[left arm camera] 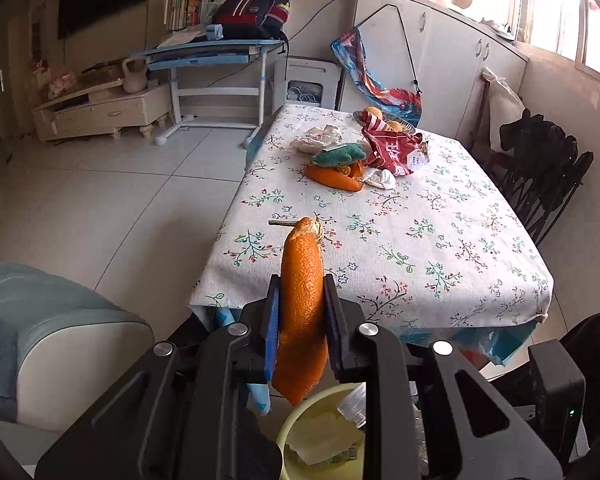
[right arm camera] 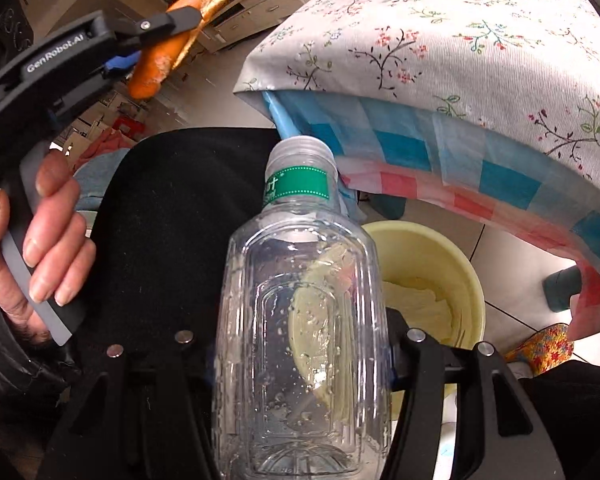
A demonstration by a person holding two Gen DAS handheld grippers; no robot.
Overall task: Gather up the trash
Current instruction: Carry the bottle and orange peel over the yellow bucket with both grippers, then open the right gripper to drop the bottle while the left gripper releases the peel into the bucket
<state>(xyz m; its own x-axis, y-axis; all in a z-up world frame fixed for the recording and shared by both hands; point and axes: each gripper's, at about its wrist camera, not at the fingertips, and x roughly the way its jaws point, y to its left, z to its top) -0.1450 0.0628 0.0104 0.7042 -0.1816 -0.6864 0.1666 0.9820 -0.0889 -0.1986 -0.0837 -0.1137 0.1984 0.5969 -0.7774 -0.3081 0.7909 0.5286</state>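
A floral-clothed table [left arm camera: 400, 240] edge above a yellow bin [right arm camera: 432, 256]. The left gripper [left arm camera: 300, 300] clamps an orange peel [left arm camera: 302, 300]; the right gripper [right arm camera: 300, 360] grips a clear bottle [right arm camera: 300, 340], its base cut off.

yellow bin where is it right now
The yellow bin sits on the floor beside the table's near corner, below the clear bottle in the right gripper; the left wrist view shows it under the orange peel.
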